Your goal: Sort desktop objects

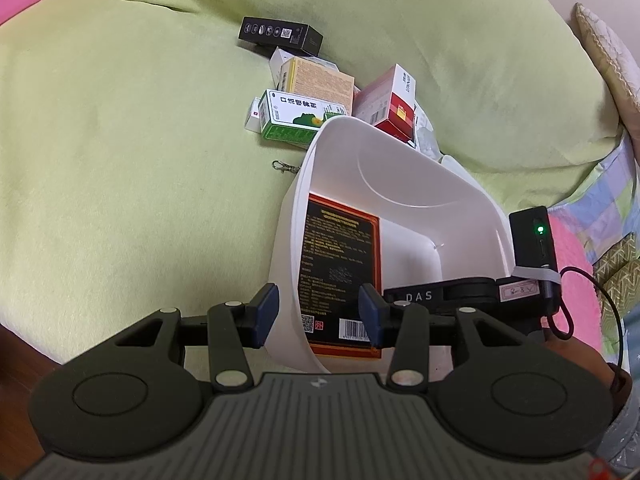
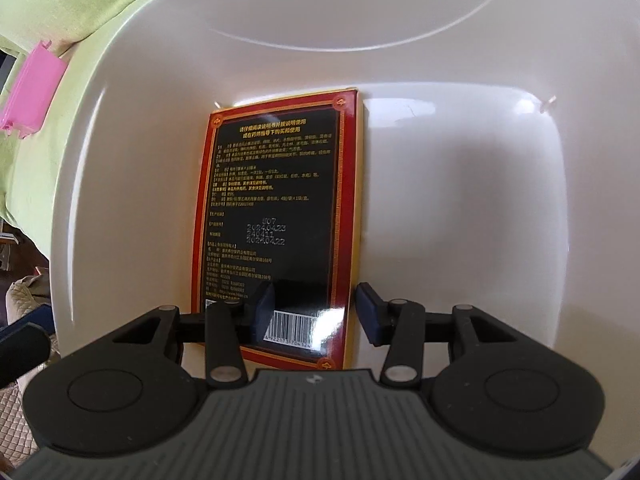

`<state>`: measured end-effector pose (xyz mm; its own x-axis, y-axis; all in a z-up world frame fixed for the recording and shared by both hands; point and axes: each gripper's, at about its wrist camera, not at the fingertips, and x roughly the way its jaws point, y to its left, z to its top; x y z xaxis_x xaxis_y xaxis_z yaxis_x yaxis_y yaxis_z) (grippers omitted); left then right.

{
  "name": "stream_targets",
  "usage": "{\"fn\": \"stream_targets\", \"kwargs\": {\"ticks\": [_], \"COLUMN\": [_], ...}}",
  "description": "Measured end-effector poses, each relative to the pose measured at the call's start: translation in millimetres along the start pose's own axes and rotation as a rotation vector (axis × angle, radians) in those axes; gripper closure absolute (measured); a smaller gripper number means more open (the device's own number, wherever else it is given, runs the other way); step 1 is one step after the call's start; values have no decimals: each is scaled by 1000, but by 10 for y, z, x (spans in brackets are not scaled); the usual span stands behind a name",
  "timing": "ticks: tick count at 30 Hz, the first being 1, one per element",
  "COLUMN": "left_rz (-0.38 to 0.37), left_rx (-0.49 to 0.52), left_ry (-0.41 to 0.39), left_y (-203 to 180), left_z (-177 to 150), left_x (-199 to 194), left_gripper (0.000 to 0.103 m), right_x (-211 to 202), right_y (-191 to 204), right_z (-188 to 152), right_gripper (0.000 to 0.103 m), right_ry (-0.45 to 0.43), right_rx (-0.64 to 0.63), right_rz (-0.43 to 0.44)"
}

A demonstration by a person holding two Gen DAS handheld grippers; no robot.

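Right gripper (image 2: 316,312) hangs open, empty, above the black-and-red medicine box (image 2: 280,200) (flat in white basin (image 2: 460,200)); left gripper (image 1: 318,314) open astride the basin's rim.

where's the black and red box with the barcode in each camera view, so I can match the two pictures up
Left wrist view: the black and red box lies low and centre, inside the white tub, against its left wall, barcode nearest the camera.
Right wrist view: the same box sits at centre, flat on the tub's floor, barcode end between the open right tongs.
Shared landmark: the white tub, and the barcode at the box's near end.
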<state>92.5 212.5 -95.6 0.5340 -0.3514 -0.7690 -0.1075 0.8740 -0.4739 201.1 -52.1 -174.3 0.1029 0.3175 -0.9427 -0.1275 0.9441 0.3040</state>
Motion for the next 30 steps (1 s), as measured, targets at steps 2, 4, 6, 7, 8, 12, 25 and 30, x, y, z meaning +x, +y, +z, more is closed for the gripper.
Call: {"fn": "stream_targets", "kwargs": {"ticks": [2, 4, 6, 7, 8, 12, 25, 30], "left_rz": [1, 5, 9, 12, 13, 38, 91, 100], "left_rx": [5, 12, 18, 21, 26, 57, 173, 221], "left_ry": [4, 5, 5, 5, 4, -3, -67, -75], "left_y": [-19, -39, -60, -72, -89, -182, -553, -700], "left_z": [-4, -8, -7, -6, -5, 4, -9, -89], "left_x": [12, 16, 20, 22, 22, 22, -51, -63], "left_gripper": [54, 54, 54, 54, 54, 51, 44, 44], "right_x": [-11, -20, -1, 15, -40, -322, -786, -861], "right_y": [4, -9, 25, 42, 13, -166, -365, -377], "right_z": [-17, -9, -59, -94, -116, -124, -362, -455], "right_gripper": [61, 62, 62, 62, 61, 50, 24, 21], "right_ry": [-1, 0, -21, -37, -57, -139, -319, -347], "right_rx": [-11, -11, -7, -7, -6, 1, -23, -31], "right_rz": [-2, 3, 8, 11, 19, 48, 154, 184]}}
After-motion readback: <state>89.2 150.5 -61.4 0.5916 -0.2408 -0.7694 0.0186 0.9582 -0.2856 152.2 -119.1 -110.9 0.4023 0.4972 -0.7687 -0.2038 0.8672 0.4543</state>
